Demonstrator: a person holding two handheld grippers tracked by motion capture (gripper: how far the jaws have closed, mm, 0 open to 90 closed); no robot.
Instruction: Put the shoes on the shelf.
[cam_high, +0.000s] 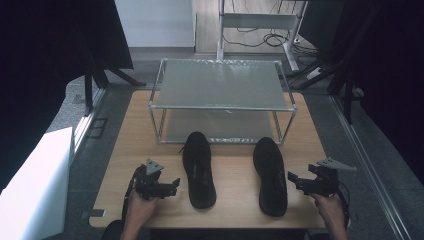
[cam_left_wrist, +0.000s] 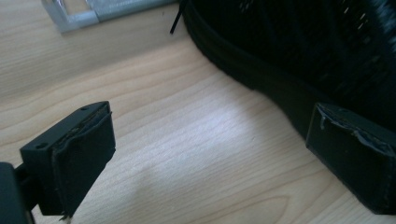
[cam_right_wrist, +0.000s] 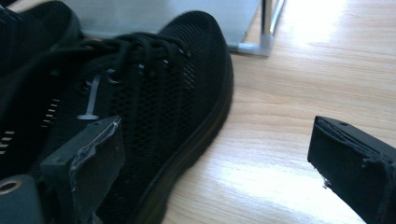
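High view: both shoes lie on the bench in front of the rack (cam_high: 222, 106). Left gripper (cam_high: 167, 188) and right gripper (cam_high: 296, 182) stand apart, empty, outside left shoe (cam_high: 198, 169) and right shoe (cam_high: 270, 176). Best to pinch each collar squarely.

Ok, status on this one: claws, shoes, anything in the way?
Left claw open, empty, beside left shoe. Right claw open, empty, beside right shoe. Both shoes flat on table, before the rack. Nothing in the way.
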